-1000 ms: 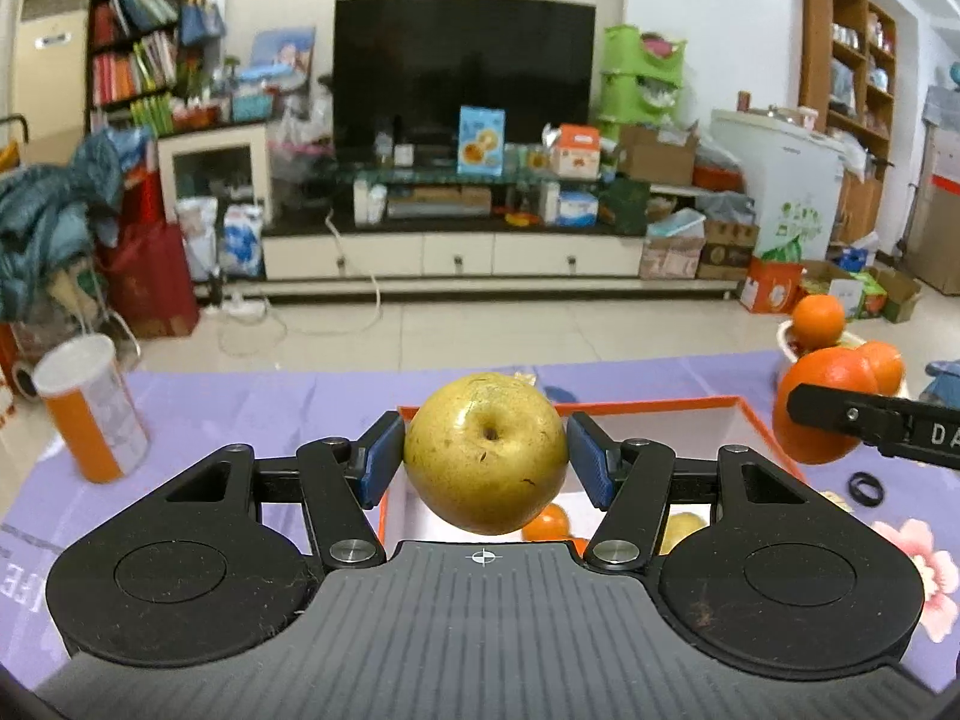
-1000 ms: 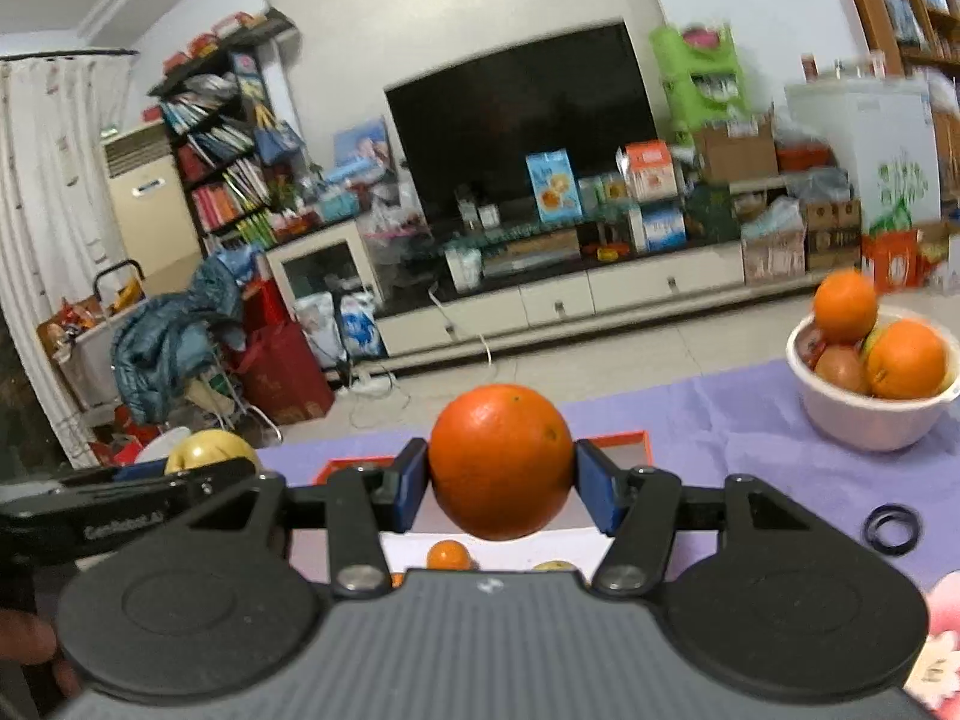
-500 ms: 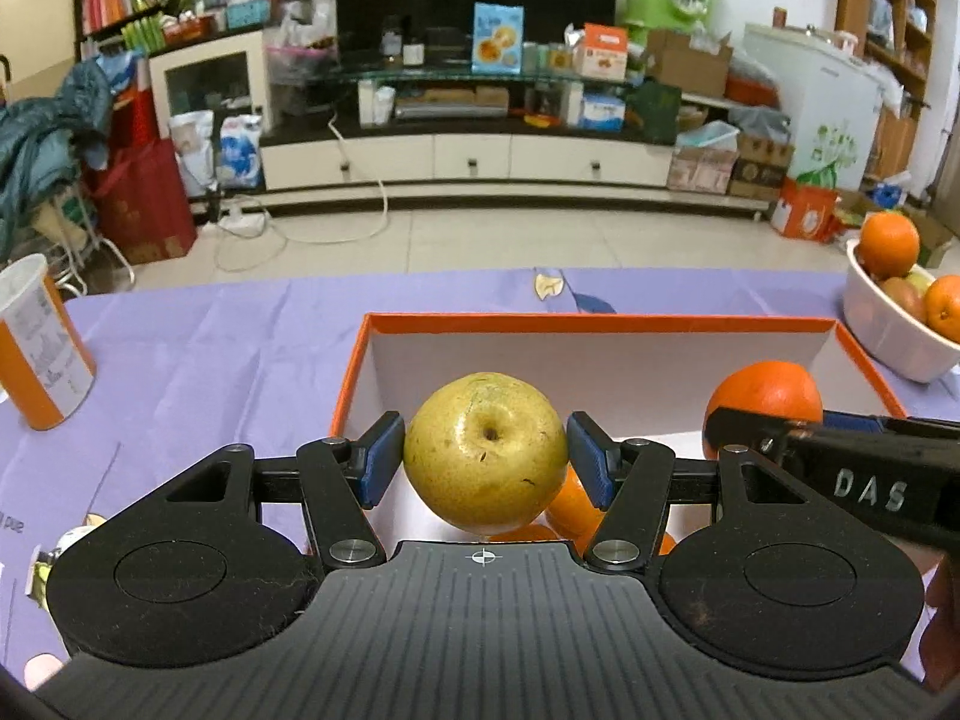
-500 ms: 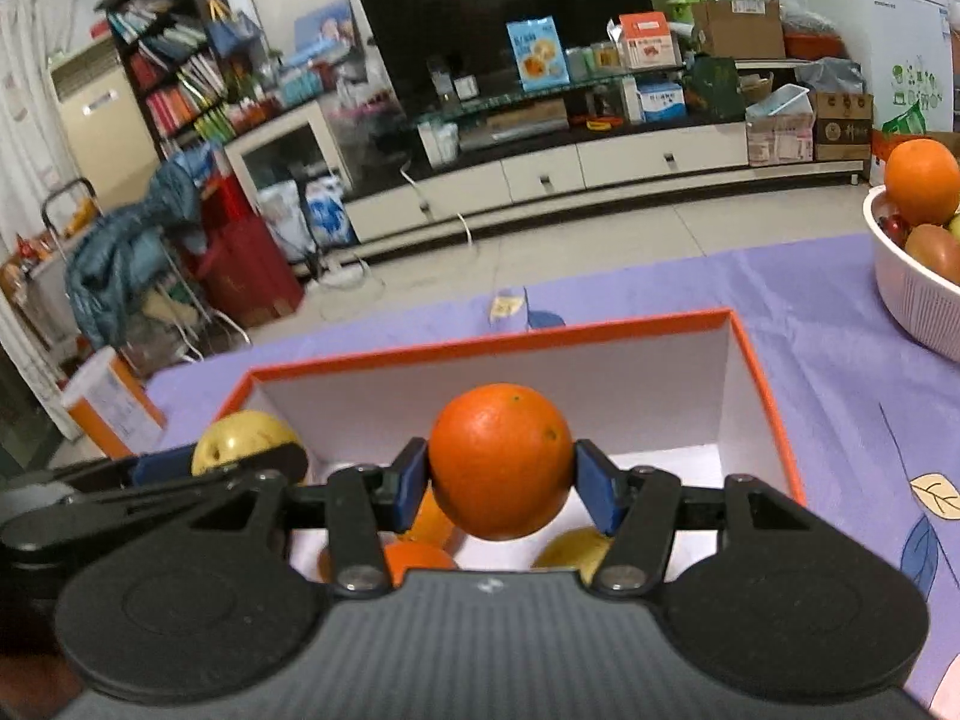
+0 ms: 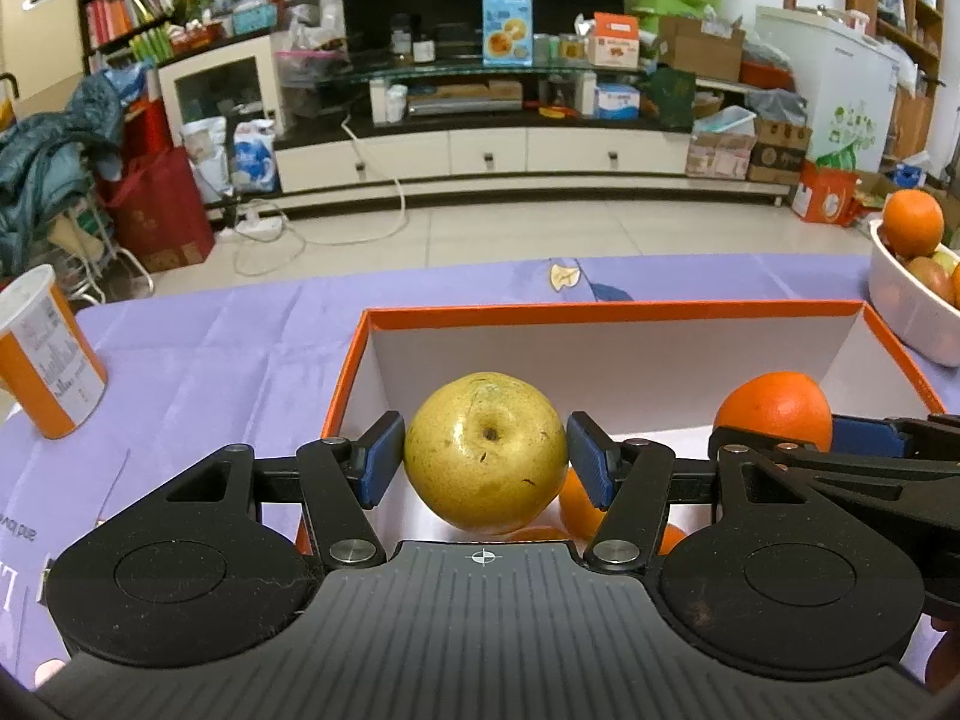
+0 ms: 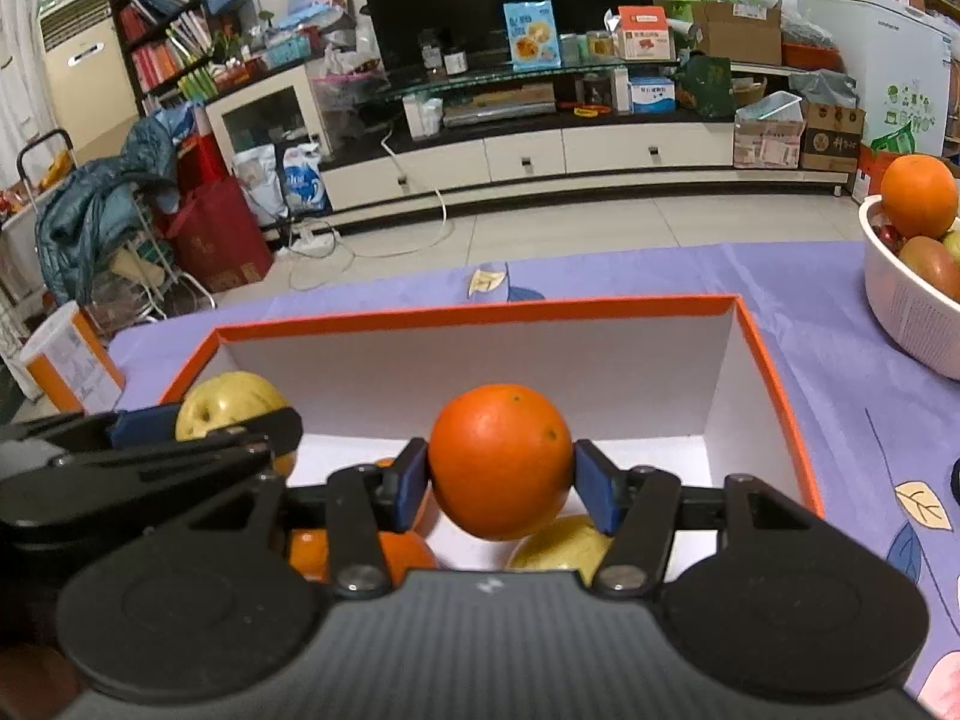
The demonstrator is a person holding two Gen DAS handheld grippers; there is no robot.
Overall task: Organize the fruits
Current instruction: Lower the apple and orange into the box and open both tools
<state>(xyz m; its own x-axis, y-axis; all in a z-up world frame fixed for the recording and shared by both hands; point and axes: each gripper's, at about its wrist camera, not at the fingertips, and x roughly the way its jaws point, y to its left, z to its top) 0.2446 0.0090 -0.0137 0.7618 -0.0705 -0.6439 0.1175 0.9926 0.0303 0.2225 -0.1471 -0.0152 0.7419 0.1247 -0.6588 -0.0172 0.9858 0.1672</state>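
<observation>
My left gripper [image 5: 485,461] is shut on a yellow pear [image 5: 486,450], held over the left part of the orange-rimmed white box [image 5: 600,312]. Beside it my right gripper [image 6: 501,483] is shut on an orange [image 6: 500,461] over the middle of the same box [image 6: 480,309]. Each gripper shows in the other's view: the orange [image 5: 774,405] at the right in the left wrist view, the pear [image 6: 231,405] at the left in the right wrist view. On the box floor lie oranges [image 6: 366,546] and another yellow fruit [image 6: 561,543], partly hidden by the grippers.
A white bowl [image 6: 912,312] with oranges and other fruit stands on the purple cloth [image 5: 210,348] to the right of the box. An orange and white canister [image 5: 45,354] stands at the left. A black ring [image 6: 955,483] lies at the right edge.
Both grippers have come forward and down with their fruit, from short of the box to over its inside. Their grips look the same.
</observation>
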